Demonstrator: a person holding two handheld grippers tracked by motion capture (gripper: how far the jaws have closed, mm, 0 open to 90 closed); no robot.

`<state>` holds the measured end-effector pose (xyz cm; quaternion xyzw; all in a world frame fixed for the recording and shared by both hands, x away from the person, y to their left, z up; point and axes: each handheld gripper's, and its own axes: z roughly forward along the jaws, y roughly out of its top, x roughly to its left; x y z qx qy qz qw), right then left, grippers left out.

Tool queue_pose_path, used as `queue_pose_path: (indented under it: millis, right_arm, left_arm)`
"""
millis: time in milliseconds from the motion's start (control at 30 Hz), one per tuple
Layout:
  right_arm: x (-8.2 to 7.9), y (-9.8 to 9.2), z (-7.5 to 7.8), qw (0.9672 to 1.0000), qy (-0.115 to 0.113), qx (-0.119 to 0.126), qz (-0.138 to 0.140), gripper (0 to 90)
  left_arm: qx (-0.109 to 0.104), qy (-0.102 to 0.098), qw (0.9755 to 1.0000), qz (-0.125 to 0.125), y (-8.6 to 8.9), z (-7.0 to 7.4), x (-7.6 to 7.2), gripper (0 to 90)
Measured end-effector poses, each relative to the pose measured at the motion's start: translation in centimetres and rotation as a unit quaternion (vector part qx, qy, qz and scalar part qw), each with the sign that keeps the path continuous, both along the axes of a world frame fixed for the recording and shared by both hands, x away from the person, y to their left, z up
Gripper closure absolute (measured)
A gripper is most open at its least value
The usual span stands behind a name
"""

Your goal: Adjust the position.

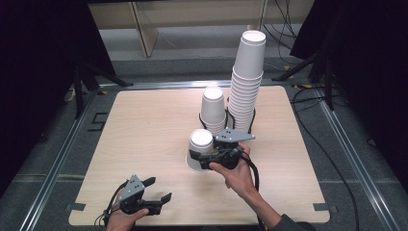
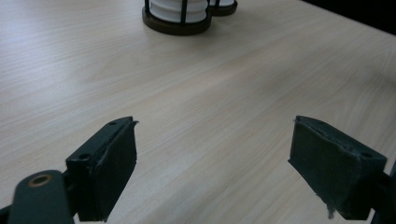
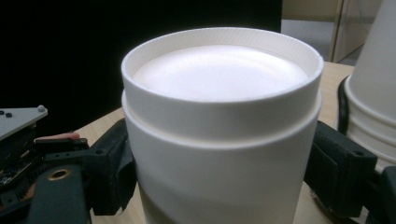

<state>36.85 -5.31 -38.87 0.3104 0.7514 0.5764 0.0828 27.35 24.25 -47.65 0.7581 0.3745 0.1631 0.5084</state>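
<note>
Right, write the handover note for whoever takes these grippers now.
Right gripper: shut on an upside-down cup, just in front of the two racks.
Left gripper: jaws apart, nothing between them, low over the table at the near left.
Short stack and tall stack stand upside down in their racks at the far middle.
Done: one cup in hand, apart from the stacks.
Left: place that cup, probably on a stack or the table.

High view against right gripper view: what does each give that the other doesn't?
High view: the whole table, the tall cup stack, the left gripper open near the front edge. Right gripper view: close up, black pads pressing the white cup, and a seam suggesting two nested cups. Both: the right gripper holding that cup upside down beside the short stack.
</note>
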Motion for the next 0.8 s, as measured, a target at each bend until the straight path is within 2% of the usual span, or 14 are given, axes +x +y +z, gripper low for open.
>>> queue_pose_path:
  millis: [33,100,200,267,333,367,433,467,533,600,667,700,733,800]
  right_arm:
    - [0.2,0.2,-0.2,1.0000,-0.008,-0.001,0.003,20.6]
    - [0.0,0.5,-0.4,0.9999,0.005,0.006,0.011,20.6]
    - [0.1,0.8,-0.7,0.9999,-0.005,0.002,0.014,20.6]
    - [0.1,1.0,-0.9,0.9998,-0.006,0.004,0.021,20.6]
    - [-0.3,1.2,-0.9,0.9997,0.014,0.004,0.021,20.6]
    - [-0.1,1.2,-1.0,0.9998,-0.004,0.002,0.021,20.6]
    - [-0.1,1.4,-1.2,0.9996,-0.008,0.000,0.029,20.6]
    - [-0.2,1.5,-1.3,0.9996,-0.003,-0.001,0.027,20.6]
    - [-0.1,1.6,-1.5,0.9995,-0.009,-0.006,0.029,20.6]
    - [-0.2,1.9,-1.8,0.9994,-0.004,-0.005,0.035,20.6]
    - [-0.2,2.1,-2.0,0.9993,-0.006,-0.015,0.035,20.6]
    - [-0.4,2.3,-2.1,0.9993,0.003,-0.008,0.036,20.6]
    - [-0.5,2.5,-2.2,0.9991,0.009,-0.010,0.041,20.6]
    - [-0.6,2.7,-2.3,0.9988,0.007,-0.017,0.044,20.6]
  left_arm:
    - [-0.008,0.001,1.0000,0.003,-0.2,0.1,0.0,14.3]
    - [-0.024,-0.008,0.9997,0.000,-0.4,0.0,0.2,14.3]
    - [-0.020,-0.015,0.9997,-0.005,-0.7,0.0,0.5,14.3]
    - [-0.039,-0.023,0.9989,-0.007,-1.1,0.0,1.0,14.2]
    - [-0.047,-0.028,0.9985,-0.011,-1.4,-0.1,1.4,14.2]
    - [-0.056,-0.032,0.9978,-0.017,-1.5,-0.2,1.7,14.3]
    - [-0.063,-0.031,0.9973,-0.020,-1.9,-0.4,2.0,14.2]
    - [-0.058,-0.031,0.9977,-0.019,-2.1,-0.4,2.0,14.2]
    - [-0.068,-0.041,0.9965,-0.027,-2.6,-0.5,2.1,14.2]
    - [-0.060,-0.048,0.9964,-0.036,-2.9,-0.3,2.0,14.3]
    - [-0.064,-0.069,0.9944,-0.048,-3.2,-0.4,2.2,14.2]
    - [-0.056,-0.071,0.9948,-0.047,-3.3,-0.2,2.0,14.2]
    - [-0.052,-0.084,0.9937,-0.052,-3.4,-0.2,2.0,14.2]
    - [-0.045,-0.086,0.9940,-0.050,-3.5,-0.1,1.9,14.2]
